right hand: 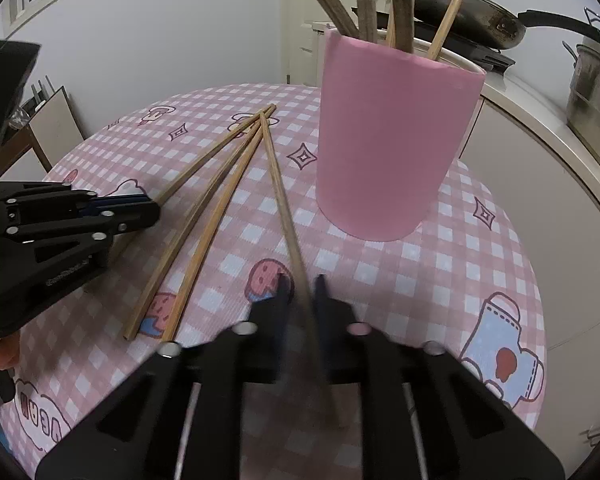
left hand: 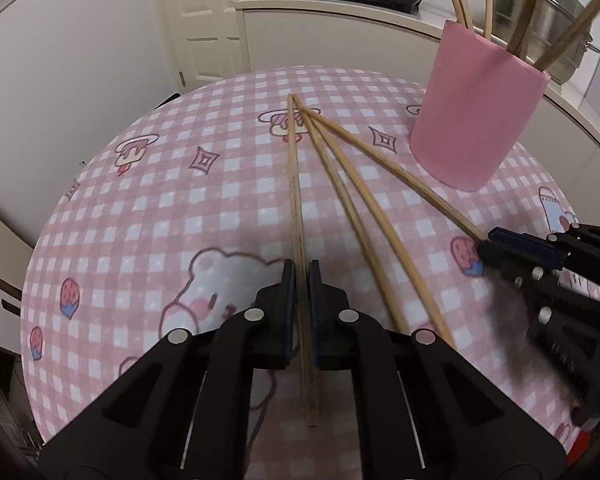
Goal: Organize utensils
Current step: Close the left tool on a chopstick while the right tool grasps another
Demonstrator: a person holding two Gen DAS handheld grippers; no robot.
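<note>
The round table (left hand: 148, 184) under its pink checked cloth carried everything, and I took the pink holder (right hand: 384, 140) on it as my mark. It stood upright at the far side, already bristling with several long sticks and handles, and that was my first worry: a new chopstick steered in at a slant could catch on those or on the rim and tip the holder, which I judged to be light.

Four chopsticks fanned out on the cloth on the near side of the holder and to its left, their far tips nearly meeting close to its foot. My right gripper (right hand: 300, 292) was closed on the chopstick nearest the holder (right hand: 278, 184), clamping it towards its near end. My left gripper (left hand: 301, 280) was closed on the chopstick farthest from the holder (left hand: 294, 184), also well back along it.

Both grips sat far from the middle, so I expected each long stick to droop or swivel between the pads once raised. The two loose chopsticks (left hand: 352, 208) lay between mine, and crossing tips could have dragged them or rolled them off the table.
</note>
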